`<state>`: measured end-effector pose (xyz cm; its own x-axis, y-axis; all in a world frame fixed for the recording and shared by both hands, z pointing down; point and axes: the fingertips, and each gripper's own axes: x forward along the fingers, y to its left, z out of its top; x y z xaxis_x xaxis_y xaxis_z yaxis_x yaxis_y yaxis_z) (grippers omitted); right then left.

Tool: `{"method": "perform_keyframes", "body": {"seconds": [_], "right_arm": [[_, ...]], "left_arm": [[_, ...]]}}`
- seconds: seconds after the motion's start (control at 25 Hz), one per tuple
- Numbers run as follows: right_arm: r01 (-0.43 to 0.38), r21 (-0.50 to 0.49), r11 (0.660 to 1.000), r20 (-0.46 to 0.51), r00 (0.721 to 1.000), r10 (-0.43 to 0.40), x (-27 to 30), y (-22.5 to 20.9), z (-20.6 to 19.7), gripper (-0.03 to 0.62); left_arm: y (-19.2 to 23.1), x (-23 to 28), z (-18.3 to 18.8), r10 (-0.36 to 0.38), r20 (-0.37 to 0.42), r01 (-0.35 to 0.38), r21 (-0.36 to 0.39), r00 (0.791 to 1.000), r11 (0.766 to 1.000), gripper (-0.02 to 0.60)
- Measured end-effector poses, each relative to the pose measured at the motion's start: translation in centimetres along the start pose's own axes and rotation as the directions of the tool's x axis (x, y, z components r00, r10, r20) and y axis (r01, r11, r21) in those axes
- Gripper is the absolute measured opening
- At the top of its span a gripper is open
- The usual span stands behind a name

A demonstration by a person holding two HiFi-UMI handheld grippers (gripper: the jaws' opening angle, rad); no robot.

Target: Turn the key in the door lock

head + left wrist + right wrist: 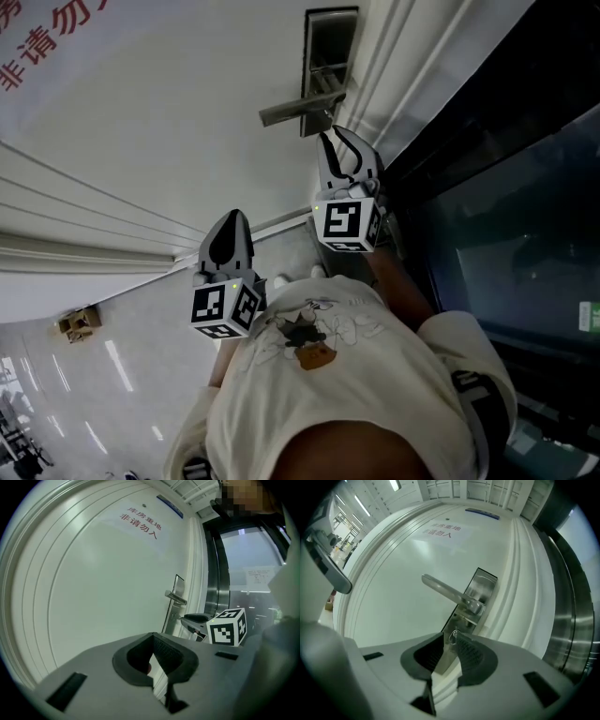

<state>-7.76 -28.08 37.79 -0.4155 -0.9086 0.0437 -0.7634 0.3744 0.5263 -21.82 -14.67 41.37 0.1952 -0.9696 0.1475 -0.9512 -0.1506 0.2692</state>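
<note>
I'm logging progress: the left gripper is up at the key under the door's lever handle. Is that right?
Not quite. It is the right gripper that is up at the key under the door's lever handle. The right gripper view shows the key at its open jaw tips. The left gripper is held off the door.

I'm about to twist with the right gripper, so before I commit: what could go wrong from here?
1. The key sits only at the very tips of the right gripper. It is unclear whether the hold is firm, so the key may slip out on the twist.
2. The door handle juts out just above the jaws, so rolling the gripper could knock it.
</note>
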Motion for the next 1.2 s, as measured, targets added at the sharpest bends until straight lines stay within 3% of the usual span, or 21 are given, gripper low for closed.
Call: {"method": "perform_keyframes", "body": {"seconds": [0.24, 0.44, 0.64, 0.76, 0.88, 1.0, 1.08, 1.2], "right_arm": [[0.047, -0.087, 0.995, -0.011, 0.999, -0.048, 2.4, -0.7, -0.1, 0.072], [0.052, -0.052, 0.997, -0.040, 0.998, -0.054, 3.3, -1.3, -0.6, 0.017], [0.012, 0.104, 0.995, -0.012, 1.000, -0.010, 3.6, -1.5, -0.5, 0.016], [-0.024, 0.268, 0.963, 0.017, 1.000, 0.020, 3.6, -1.7, -0.5, 0.015], [-0.065, 0.443, 0.894, 0.043, 0.998, 0.051, 3.6, -2.0, -0.8, 0.017], [-0.103, 0.602, 0.791, 0.074, 0.995, 0.073, 3.6, -2.3, -1.1, 0.017], [-0.133, 0.710, 0.691, 0.101, 0.991, 0.087, 3.6, -2.5, -1.3, 0.018], [-0.184, 0.861, 0.475, 0.154, 0.983, 0.101, 3.6, -2.8, -1.6, 0.021]], "left_arm": [[-0.4, 1.1, 0.3, -0.005, 0.001, 0.005, 0.023, 1.000, 1.000, 0.006], [0.0, 1.2, 0.1, 0.013, -0.012, -0.013, 0.014, 1.000, 1.000, 0.006], [0.2, 1.6, -0.2, 0.019, -0.024, -0.019, 0.007, 1.000, 1.000, 0.006], [0.0, 2.0, -0.5, 0.012, -0.035, -0.012, 0.005, 0.999, 1.000, 0.006], [-0.3, 2.3, -0.6, 0.006, -0.040, -0.006, 0.004, 0.999, 1.000, 0.006], [-0.5, 2.5, -0.9, 0.002, -0.047, -0.002, 0.000, 0.999, 1.000, 0.006], [-0.6, 2.6, -1.0, 0.002, -0.050, -0.002, -0.002, 0.999, 1.000, 0.006], [-0.5, 2.7, -1.1, 0.006, -0.053, -0.006, -0.008, 0.999, 1.000, 0.006]]}}
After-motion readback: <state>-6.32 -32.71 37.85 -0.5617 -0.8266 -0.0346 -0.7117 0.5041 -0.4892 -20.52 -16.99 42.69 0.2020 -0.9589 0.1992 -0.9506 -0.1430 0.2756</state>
